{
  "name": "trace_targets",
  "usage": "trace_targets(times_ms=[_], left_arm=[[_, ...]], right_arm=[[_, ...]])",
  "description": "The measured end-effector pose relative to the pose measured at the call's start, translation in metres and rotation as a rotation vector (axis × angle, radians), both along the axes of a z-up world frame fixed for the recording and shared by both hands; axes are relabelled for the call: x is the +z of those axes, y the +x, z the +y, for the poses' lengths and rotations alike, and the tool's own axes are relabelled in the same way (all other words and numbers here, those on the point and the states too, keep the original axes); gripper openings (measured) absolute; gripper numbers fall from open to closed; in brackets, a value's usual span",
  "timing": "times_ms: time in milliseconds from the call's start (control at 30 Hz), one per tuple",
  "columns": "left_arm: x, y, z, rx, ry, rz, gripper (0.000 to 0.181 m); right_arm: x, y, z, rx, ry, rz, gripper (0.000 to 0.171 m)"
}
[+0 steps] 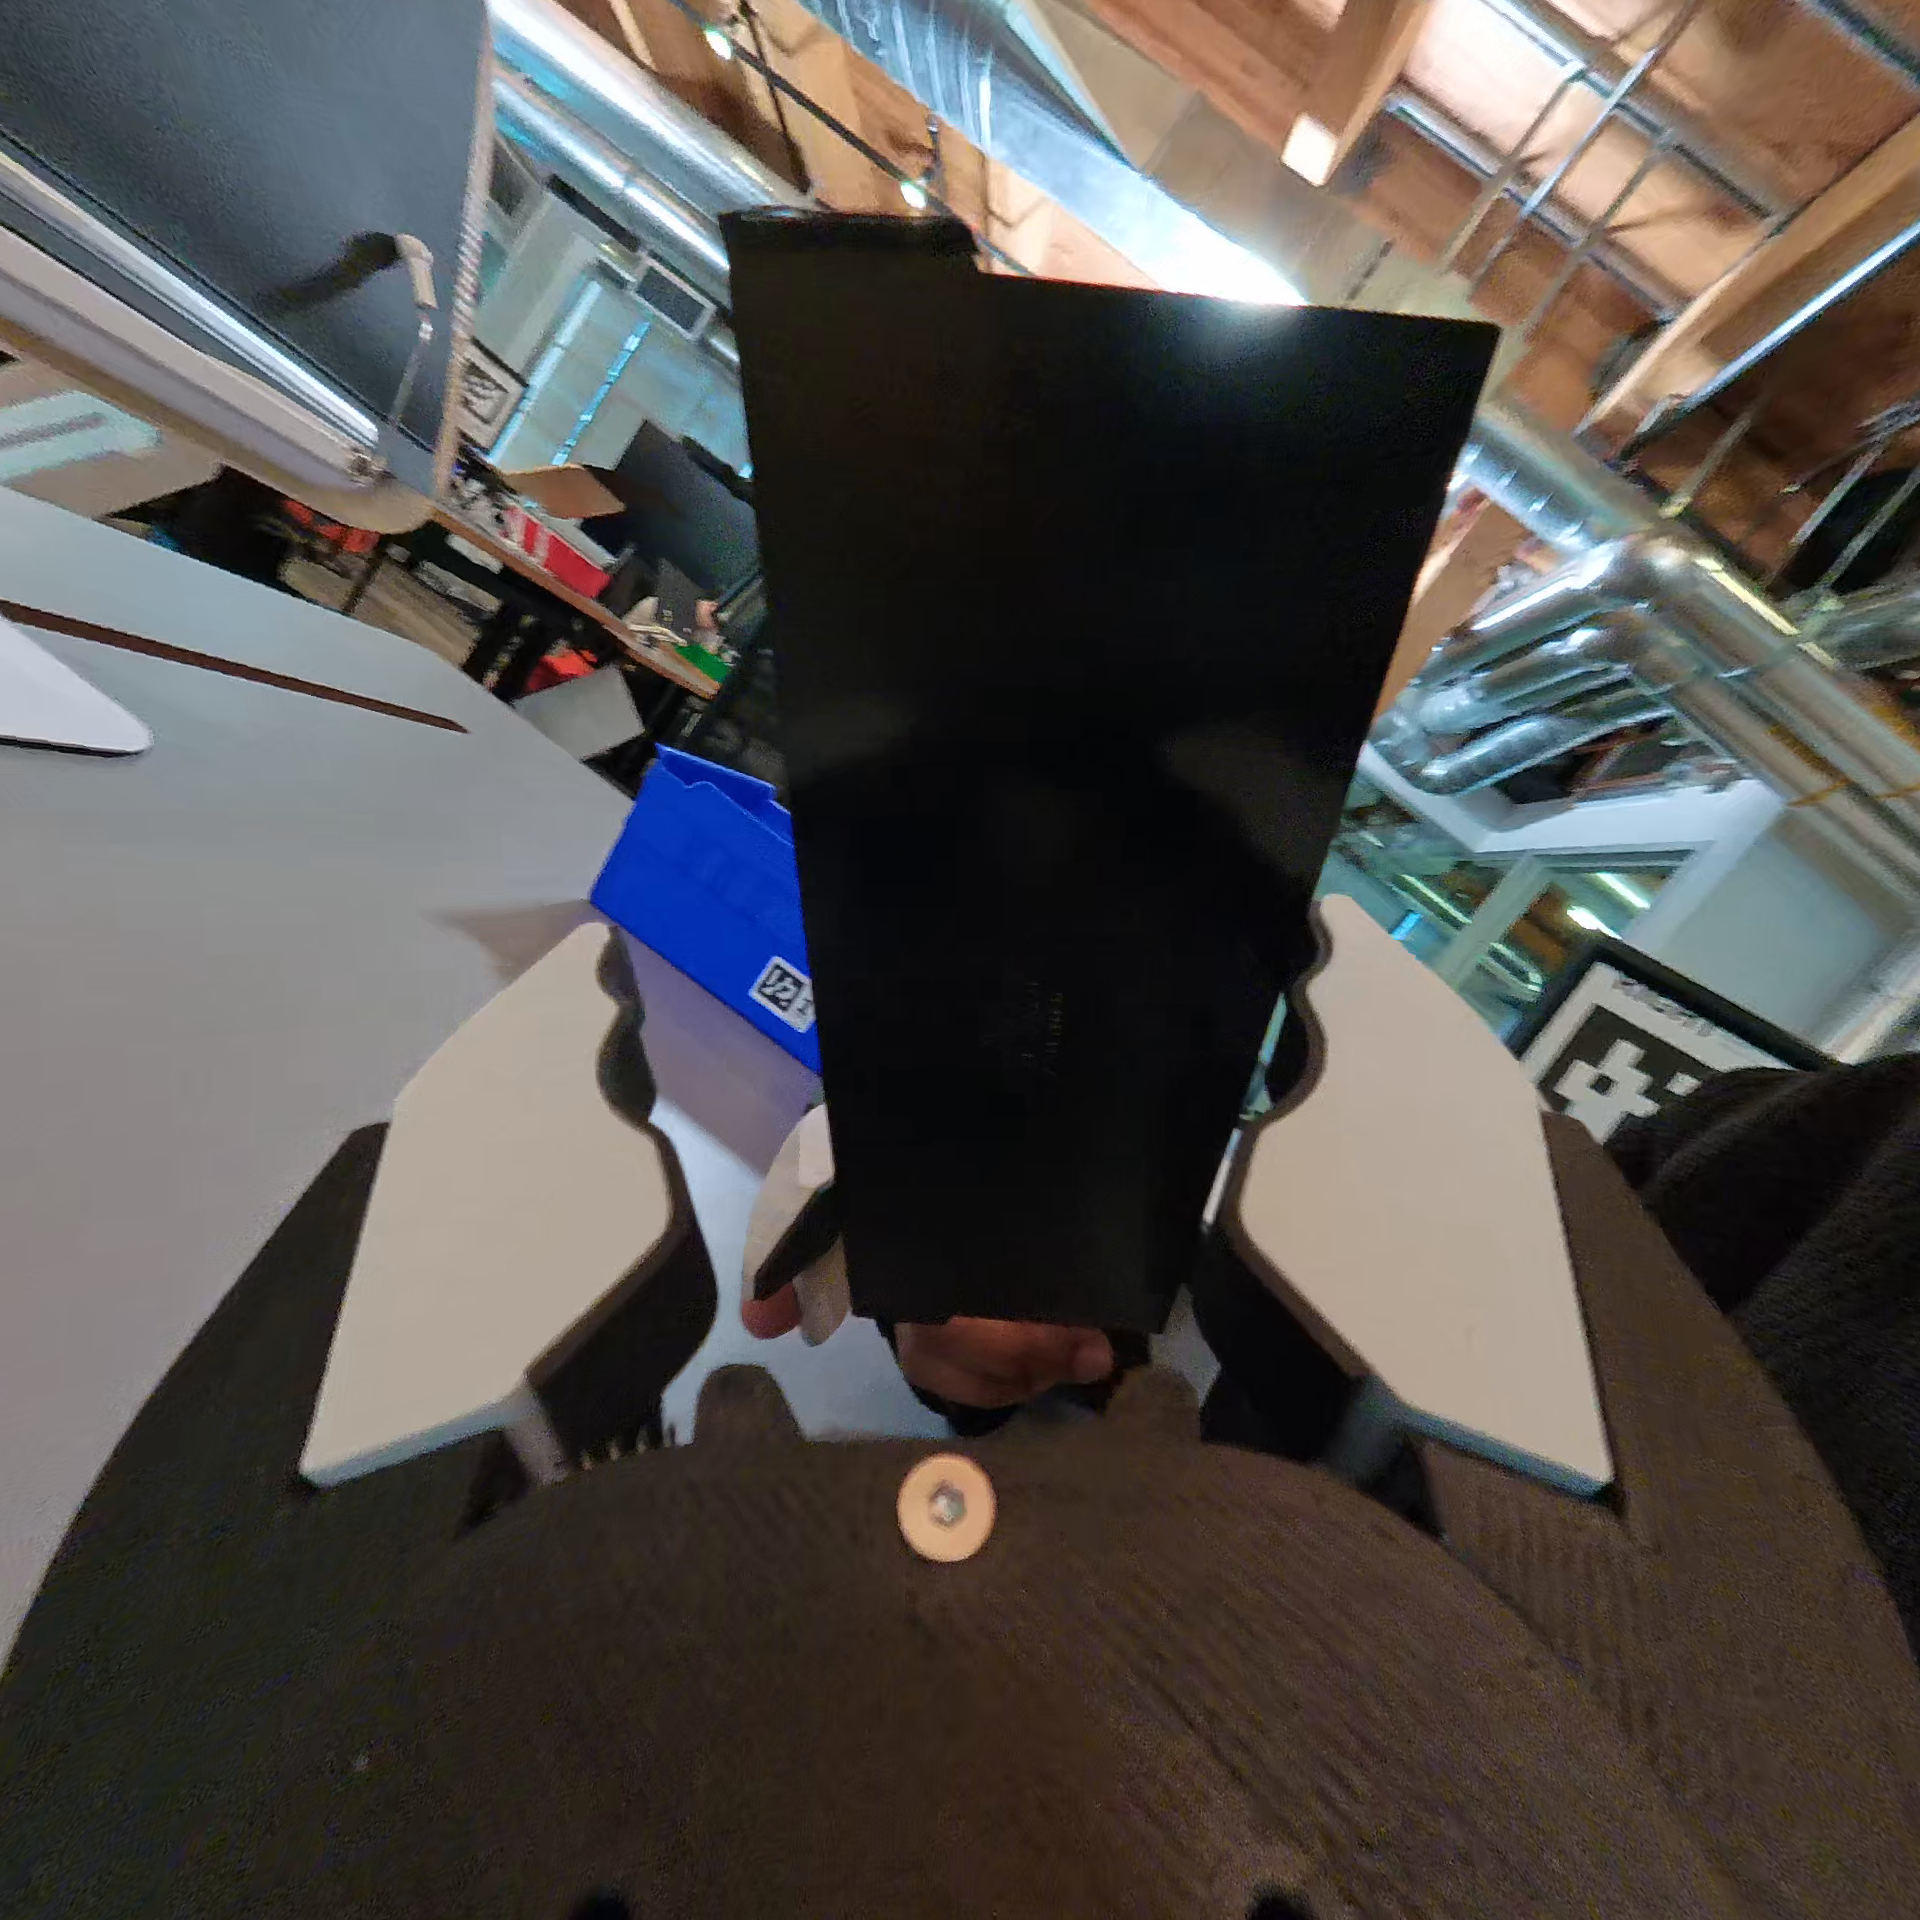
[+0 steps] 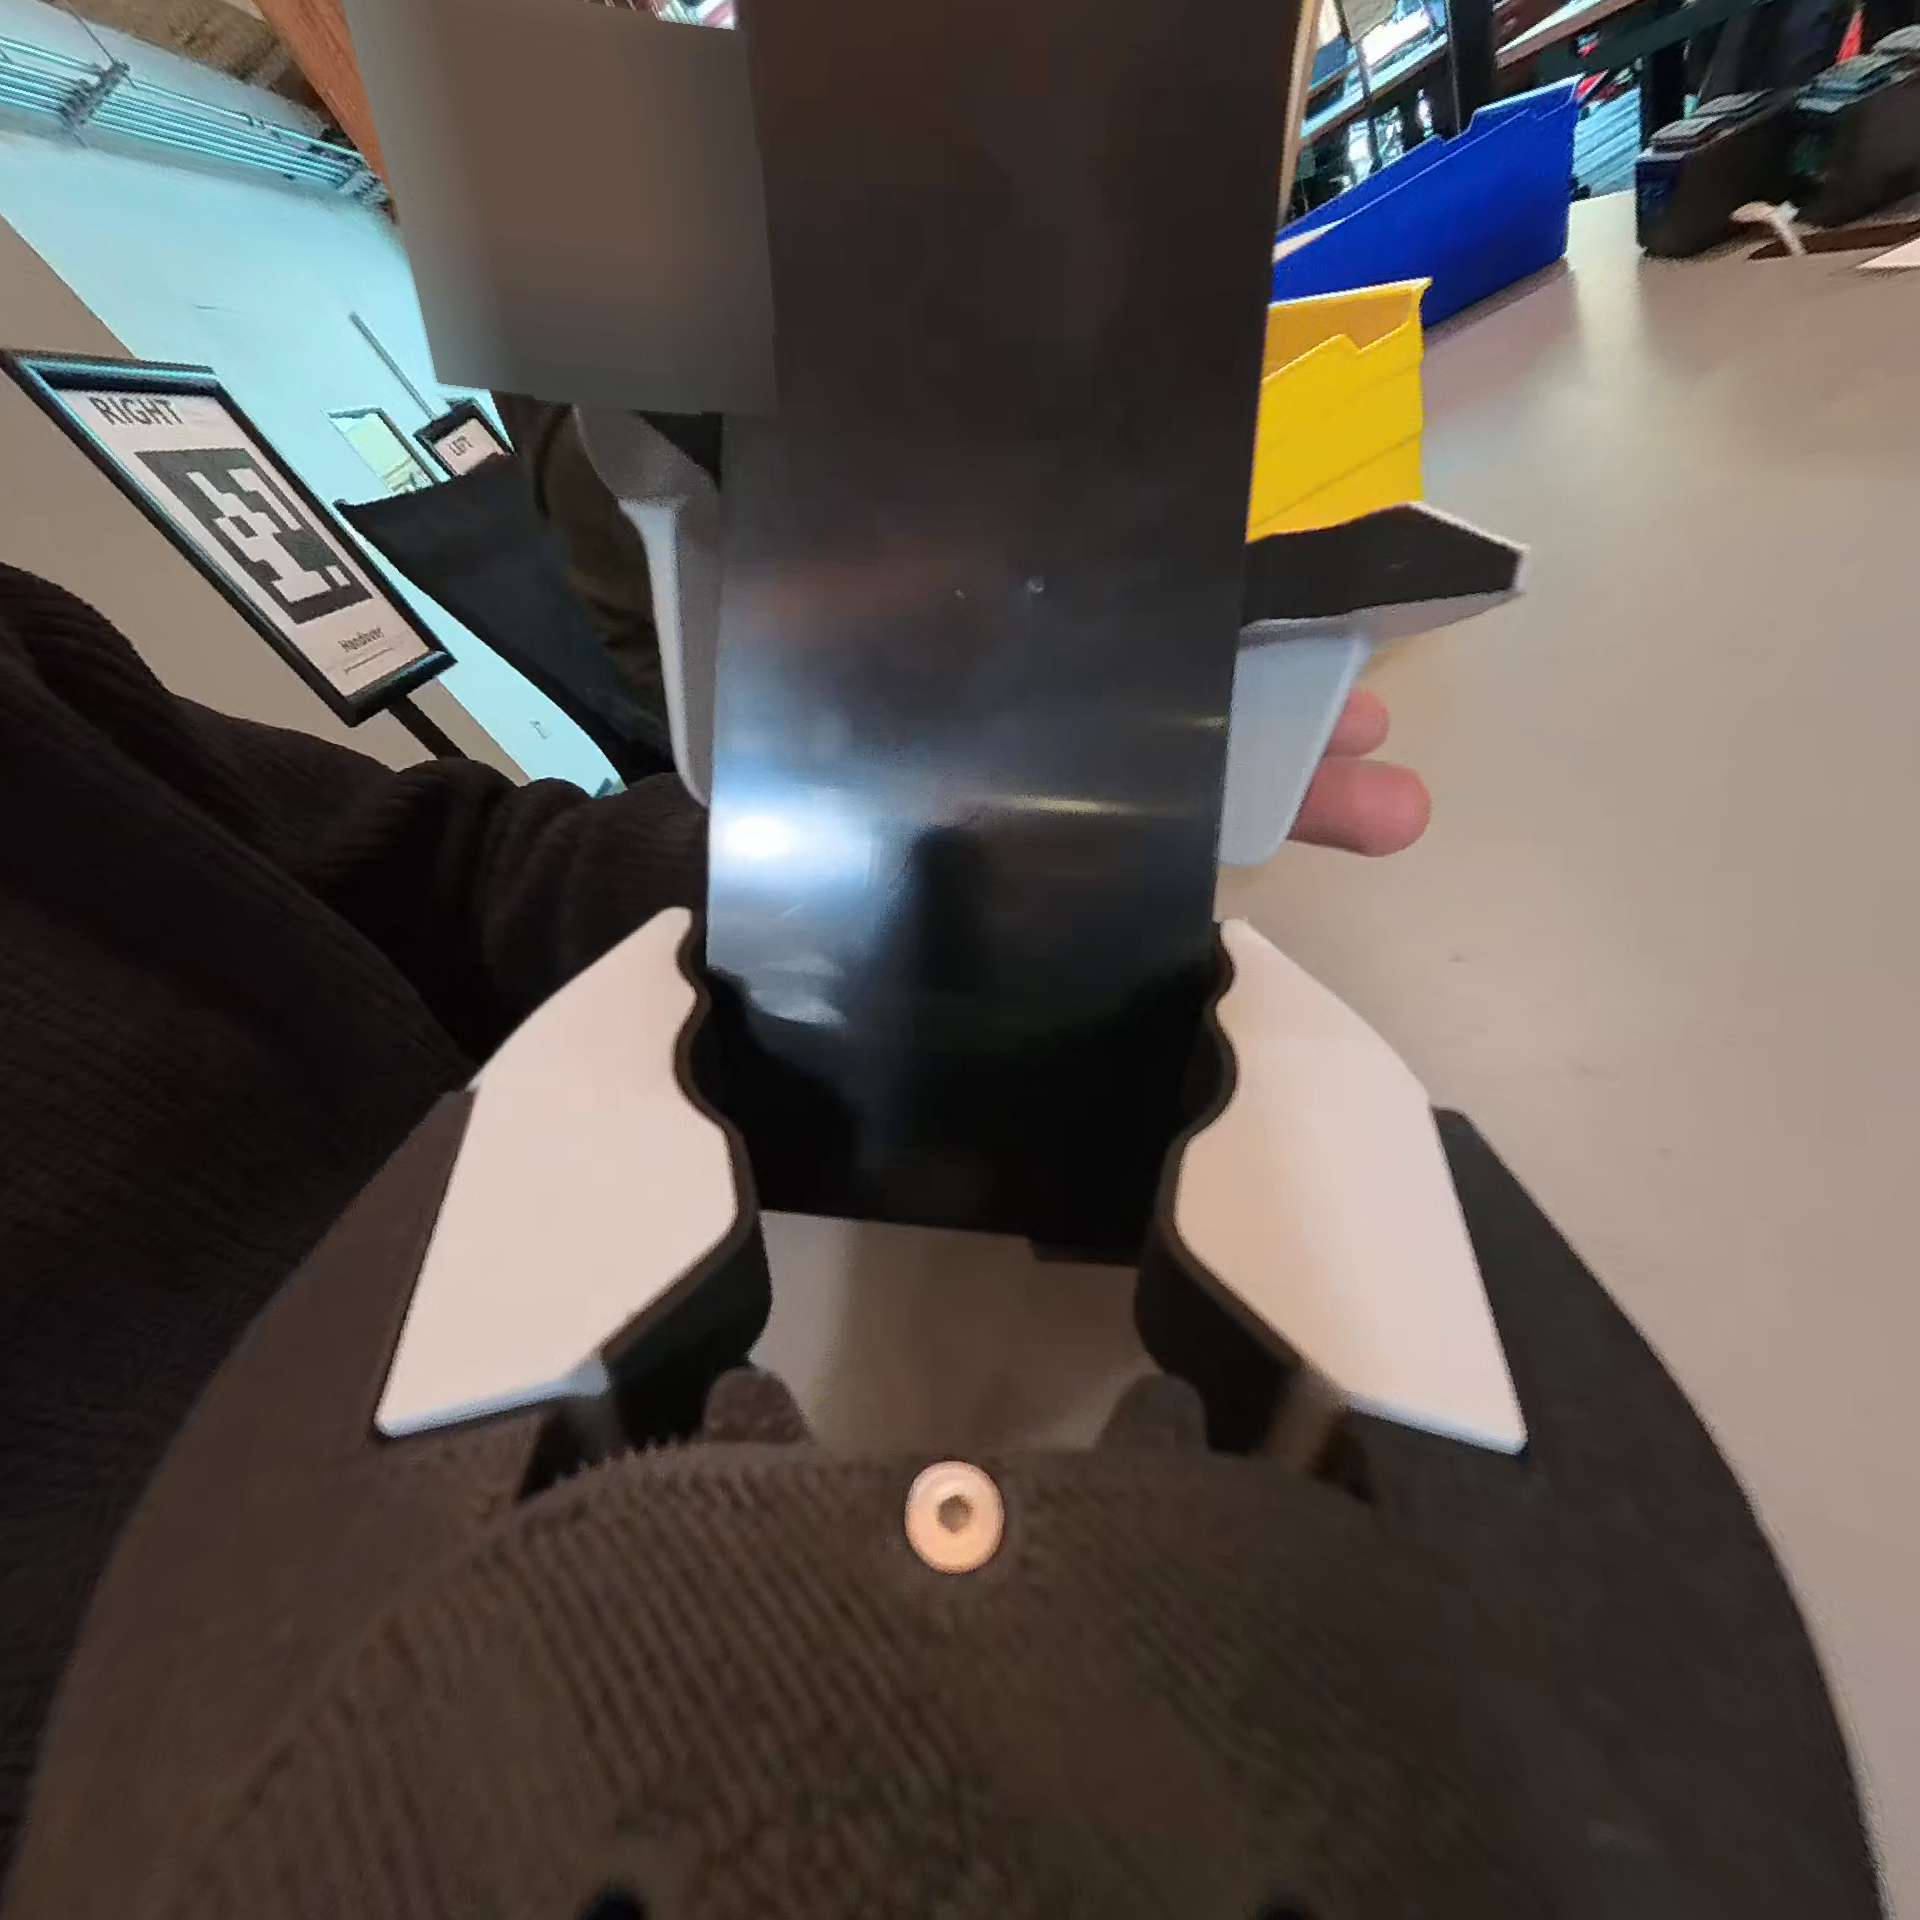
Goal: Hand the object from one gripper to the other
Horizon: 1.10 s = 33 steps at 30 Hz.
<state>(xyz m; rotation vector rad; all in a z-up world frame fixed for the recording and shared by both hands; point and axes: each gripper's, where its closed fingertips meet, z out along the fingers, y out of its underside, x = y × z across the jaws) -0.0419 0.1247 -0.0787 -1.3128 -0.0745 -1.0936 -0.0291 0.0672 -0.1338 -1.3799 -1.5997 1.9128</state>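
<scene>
Item 1. Right gripper (image 2: pixel 958 966): jaws pinching the near end of the plate (image 2: pixel 977 623), one finger against each long edge. Dark sleeve (image 2: pixel 208 935) close at left.

Item 2. Plate: black, flat, glossy, rigid by the look of it. Held off the table (image 2: pixel 1662 831), running straight out from the right gripper into the left one.

Item 3. Left gripper (image 1: pixel 956 966): jaws spread wide around the plate's other end. One finger touching or nearly touching an edge, the other plainly apart from it; no grip judged. Hand (image 2: pixel 1361 779) of the holder showing behind it in the right wrist view.

Item 4. Step in hand, as judged: mid-handover, plate carried by the right gripper alone, left positioned to take it. Equally possible that the left is the giver and already let go; not settled by these views.

Item 5. Next move, if left is receiving: close squarely on both long edges, centred, before any loosening on the right. Smooth faces and thin edges likely to slip under a skewed pinch.

Item 6. Yellow bin (image 2: pixel 1340 405): on the table beyond the grippers, partly hidden by the plate. Contents not visible.

Item 7. Blue bin (image 2: pixel 1455 208): farther back, just behind the yellow one. Inside not seen from either view; contents cannot be told.

Item 8. Framed marker sign (image 2: pixel 260 520): standing far left.
</scene>
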Motion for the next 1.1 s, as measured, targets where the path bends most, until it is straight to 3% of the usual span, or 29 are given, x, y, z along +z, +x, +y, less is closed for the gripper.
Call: trace_targets(times_ms=[100, 333, 500, 633, 767, 933, 1100], left_arm=[[0.005, 0.007, -0.007, -0.070, 0.044, -0.013, 0.091], [0.007, 0.006, -0.006, -0.030, 0.049, 0.028, 0.091], [-0.002, -0.032, 0.004, 0.177, -0.027, 0.016, 0.091], [-0.020, -0.075, 0.006, 0.430, -0.139, 0.024, 0.090], [-0.028, -0.090, 0.003, 0.561, -0.186, 0.022, 0.091], [-0.033, -0.080, 0.003, 0.585, -0.196, -0.010, 0.090], [-0.030, -0.052, 0.005, 0.536, -0.171, 0.030, 0.090]], right_arm=[[-0.002, 0.000, 0.000, 0.012, -0.022, -0.015, 0.090], [-0.002, -0.002, 0.003, -0.014, -0.017, 0.011, 0.090], [-0.002, -0.009, 0.044, -0.231, 0.066, 0.055, 0.103], [0.005, -0.006, 0.076, -0.414, 0.241, 0.102, 0.094], [0.008, -0.005, 0.073, -0.520, 0.580, 0.149, 0.079], [-0.005, -0.016, 0.046, -0.538, 0.873, 0.143, 0.073], [-0.022, -0.021, 0.049, -0.551, 0.917, 0.031, 0.061]])
